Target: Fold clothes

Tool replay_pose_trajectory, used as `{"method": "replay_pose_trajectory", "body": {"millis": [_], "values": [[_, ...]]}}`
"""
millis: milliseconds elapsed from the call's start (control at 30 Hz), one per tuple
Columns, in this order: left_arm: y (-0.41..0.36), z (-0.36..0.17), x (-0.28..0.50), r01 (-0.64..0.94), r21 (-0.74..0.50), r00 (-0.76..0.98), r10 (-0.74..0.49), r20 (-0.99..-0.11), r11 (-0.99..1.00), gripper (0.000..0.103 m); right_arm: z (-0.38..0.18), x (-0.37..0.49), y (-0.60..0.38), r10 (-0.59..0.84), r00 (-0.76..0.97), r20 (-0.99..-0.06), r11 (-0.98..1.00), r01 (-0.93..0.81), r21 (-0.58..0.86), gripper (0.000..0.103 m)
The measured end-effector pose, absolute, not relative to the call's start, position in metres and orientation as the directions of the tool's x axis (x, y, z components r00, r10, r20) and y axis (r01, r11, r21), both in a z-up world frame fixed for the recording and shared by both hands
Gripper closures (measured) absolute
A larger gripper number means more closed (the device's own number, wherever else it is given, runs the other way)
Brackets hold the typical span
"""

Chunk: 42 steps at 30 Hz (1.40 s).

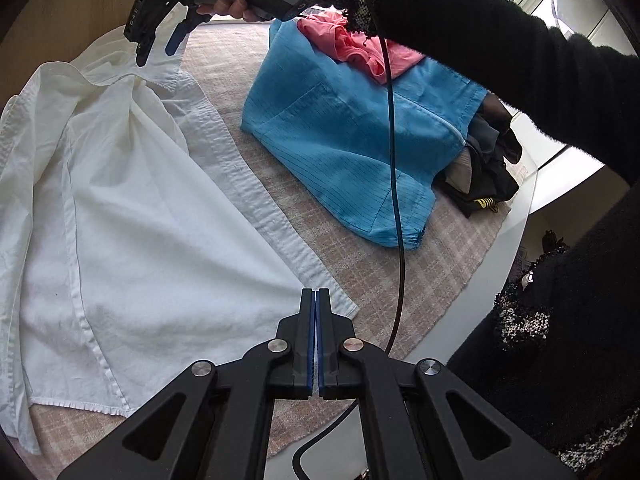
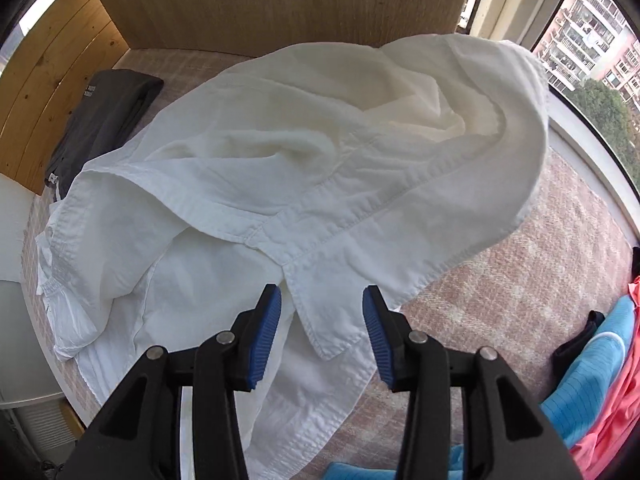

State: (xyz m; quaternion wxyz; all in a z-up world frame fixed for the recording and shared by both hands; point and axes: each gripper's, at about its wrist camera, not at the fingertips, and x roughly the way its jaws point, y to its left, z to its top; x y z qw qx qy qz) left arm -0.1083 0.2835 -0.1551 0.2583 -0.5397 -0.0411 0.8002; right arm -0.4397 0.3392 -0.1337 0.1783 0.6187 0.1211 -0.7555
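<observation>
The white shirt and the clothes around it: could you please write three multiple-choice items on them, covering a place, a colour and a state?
1. Where does the pink garment lie?
A. on the blue garment
B. under the white shirt
C. on the floor
2. What colour is the folded garment by the wooden wall?
A. red
B. dark grey
C. yellow
3. How do the right gripper jaws stand?
A. open, with the collar point between them
B. shut on the shirt
C. shut on nothing

A: pink sits atop blue. B: it looks dark grey. A: the blue pads stand apart.
</observation>
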Motion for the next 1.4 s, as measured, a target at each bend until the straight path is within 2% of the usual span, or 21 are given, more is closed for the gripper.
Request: {"method": "replay_pose_trajectory", "body": {"millis": [167, 300, 467, 500, 533, 600, 700, 767, 867, 967, 1067, 1267, 1400], "values": [[0.281, -0.155, -0.109, -0.370, -0.345, -0.283, 0.459, -0.842, -0.862, 0.103, -0.117, -0.453, 0.388, -0.202, -0.189, -0.961, -0.942, 0.306, 0.138, 0.059], [0.279, -0.156, -0.112, -0.372, -0.342, -0.274, 0.454, -0.848, -0.863, 0.103, -0.130, -0.473, 0.401, -0.178, -0.228, -0.957, -0.963, 0.242, 0.121, 0.059], [0.278, -0.157, -0.115, -0.373, -0.337, -0.269, 0.448, -0.852, -0.864, 0.103, -0.145, -0.483, 0.408, -0.306, -0.141, -0.942, -0.938, 0.214, 0.272, 0.061], [0.278, -0.157, -0.116, -0.373, -0.336, -0.270, 0.448, -0.853, -0.865, 0.103, -0.148, -0.483, 0.408, -0.332, -0.116, -0.936, -0.929, 0.215, 0.303, 0.081], [0.277, -0.157, -0.116, -0.374, -0.336, -0.269, 0.448, -0.853, -0.865, 0.103, -0.150, -0.483, 0.408, -0.358, -0.091, -0.929, -0.918, 0.214, 0.333, 0.096], [0.277, -0.158, -0.117, -0.378, -0.334, -0.264, 0.446, -0.855, -0.864, 0.103, -0.143, -0.481, 0.411, -0.442, -0.079, -0.894, -0.885, 0.204, 0.419, 0.098], [0.278, -0.160, -0.117, -0.389, -0.332, -0.250, 0.446, -0.860, -0.859, 0.103, -0.122, -0.485, 0.419, -0.613, -0.096, -0.784, -0.787, 0.153, 0.597, 0.099], [0.280, -0.163, -0.116, -0.398, -0.336, -0.236, 0.449, -0.862, -0.854, 0.103, -0.112, -0.495, 0.425, -0.674, -0.147, -0.724, -0.739, 0.103, 0.666, 0.099], [0.283, -0.169, -0.115, -0.403, -0.339, -0.212, 0.447, -0.869, -0.850, 0.103, -0.091, -0.506, 0.434, -0.620, -0.284, -0.732, -0.777, 0.094, 0.622, 0.099], [0.284, -0.176, -0.114, -0.406, -0.336, -0.193, 0.439, -0.878, -0.850, 0.103, -0.087, -0.518, 0.417, -0.526, -0.330, -0.784, -0.849, 0.149, 0.507, 0.093], [0.281, -0.175, -0.114, -0.404, -0.346, -0.194, 0.449, -0.872, -0.847, 0.103, -0.084, -0.512, 0.408, -0.454, -0.285, -0.844, -0.889, 0.210, 0.407, 0.078], [0.281, -0.173, -0.114, -0.417, -0.348, -0.197, 0.457, -0.868, -0.840, 0.103, -0.073, -0.462, 0.415, -0.372, -0.266, -0.889, -0.894, 0.359, 0.266, 0.078], [0.282, -0.173, -0.114, -0.421, -0.345, -0.198, 0.456, -0.868, -0.839, 0.103, -0.119, -0.421, 0.375, -0.335, -0.091, -0.938, -0.841, 0.478, 0.254, 0.078]]}}
